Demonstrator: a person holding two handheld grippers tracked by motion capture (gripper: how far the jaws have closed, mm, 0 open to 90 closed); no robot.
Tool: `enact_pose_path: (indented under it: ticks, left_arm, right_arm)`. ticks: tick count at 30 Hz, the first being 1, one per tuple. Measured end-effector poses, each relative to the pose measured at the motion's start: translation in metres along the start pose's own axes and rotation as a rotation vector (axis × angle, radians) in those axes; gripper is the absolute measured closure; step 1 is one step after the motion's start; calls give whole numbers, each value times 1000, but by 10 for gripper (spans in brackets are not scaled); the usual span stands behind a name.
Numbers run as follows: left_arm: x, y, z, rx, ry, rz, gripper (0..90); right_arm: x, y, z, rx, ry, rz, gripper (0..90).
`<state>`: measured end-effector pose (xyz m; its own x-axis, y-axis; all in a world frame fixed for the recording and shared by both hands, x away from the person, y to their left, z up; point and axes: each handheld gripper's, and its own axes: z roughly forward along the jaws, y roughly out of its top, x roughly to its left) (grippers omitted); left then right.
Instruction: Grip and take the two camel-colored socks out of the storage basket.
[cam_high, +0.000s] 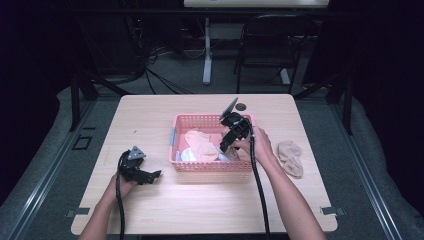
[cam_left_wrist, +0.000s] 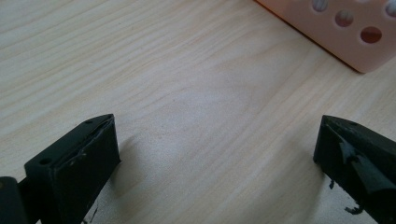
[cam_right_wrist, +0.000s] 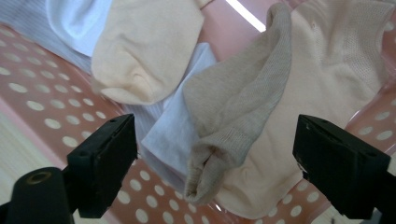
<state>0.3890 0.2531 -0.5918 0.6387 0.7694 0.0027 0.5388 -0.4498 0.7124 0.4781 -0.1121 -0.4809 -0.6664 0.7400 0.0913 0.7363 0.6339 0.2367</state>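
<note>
Now the pale wooden table (cam_high: 150, 210) lies beneath both grippers. Pink perforated plastic basket (cam_high: 210, 167) — right gripper (cam_high: 226, 145) dips into it, jaws spread, nothing clamped, a beige knit sock (cam_right_wrist: 233, 116) bunched between them. Left gripper (cam_high: 150, 175) rests beside the basket — jaws released, holding nothing.

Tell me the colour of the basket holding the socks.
Pink, with rows of small round holes. The basket shows best in the high view.
</note>
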Motion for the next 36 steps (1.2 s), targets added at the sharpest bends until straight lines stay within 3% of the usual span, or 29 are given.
enact_pose_path:
  ticks: [2,5,9,12,15,20,23,27,36]
  left_arm:
    - [0,0,0,0,0,-2,0]
    - [0,0,0,-1,0,-3,0]
    - [0,0,0,0,0,-2,0]
    - [0,0,0,-1,0,-2,0]
    - [0,0,0,-1,0,-2,0]
    - [0,0,0,-1,0,-3,0]
    - [0,0,0,-1,0,-3,0]
    - [0,0,0,-1,0,-3,0]
    - [0,0,0,0,0,-2,0]
  right_arm:
    - [0,0,4,-13,-16,14,198]
    - [-1,1,8,0,-24,13,368]
    - [-1,-1,14,18,-28,17,474]
    - [-2,-5,19,29,-9,17,674]
    - [-3,-6,16,16,9,28,767]
    - [-2,-9,7,2,17,31,798]
    - [0,-13,-4,-55,15,43,802]
    - [1,-14,-16,-47,0,15,804]
    - [6,-14,-44,-82,-10,1,802]
